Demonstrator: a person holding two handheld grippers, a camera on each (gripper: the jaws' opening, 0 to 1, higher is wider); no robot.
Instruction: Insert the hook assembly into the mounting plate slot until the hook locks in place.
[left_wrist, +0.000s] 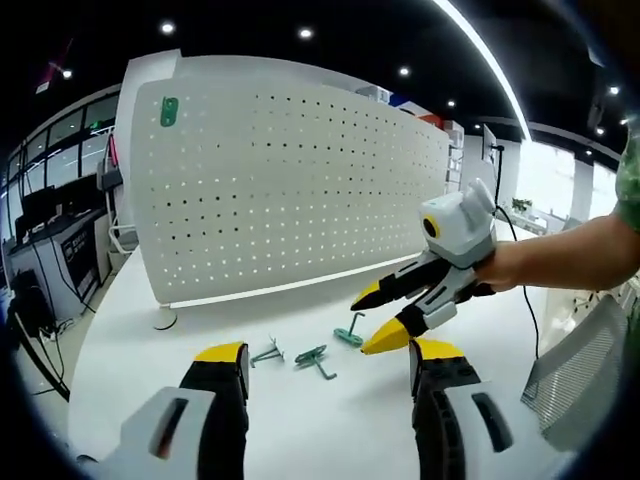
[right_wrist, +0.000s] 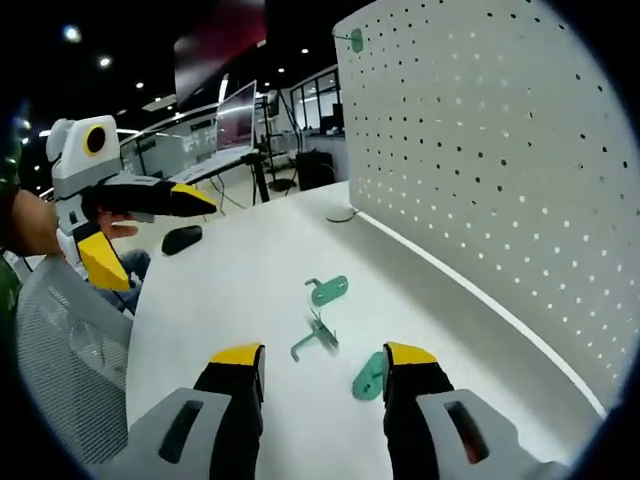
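Three small green hook pieces are lying loose on the white bench, in front of the big white pegboard panel. In the left gripper view they are spreading from the near left hook (left_wrist: 267, 352), through the middle hook assembly (left_wrist: 313, 358), to the far hook (left_wrist: 350, 333) just beside the right gripper (left_wrist: 374, 320). In the right gripper view the same three are showing as one far piece (right_wrist: 328, 290), one middle piece (right_wrist: 316, 339) and one nearest piece (right_wrist: 368, 378) sitting touching the inside of the right-hand jaw.

The pegboard (left_wrist: 290, 180) is carrying a single green mounting plate (left_wrist: 169, 111) high near its top corner, well apart from the hooks; it is also appearing in the right gripper view (right_wrist: 354, 40).

The left gripper (left_wrist: 330, 362) is hanging with jaws apart and nothing between them. The right gripper is likewise spread wide and empty, a hand behind it.

Nothing is picked up yet, I judge. A good grasp would be taking one hook by its shank, keeping the insertion end free and level for the slot.

No readable writing or brand is showing anywhere.
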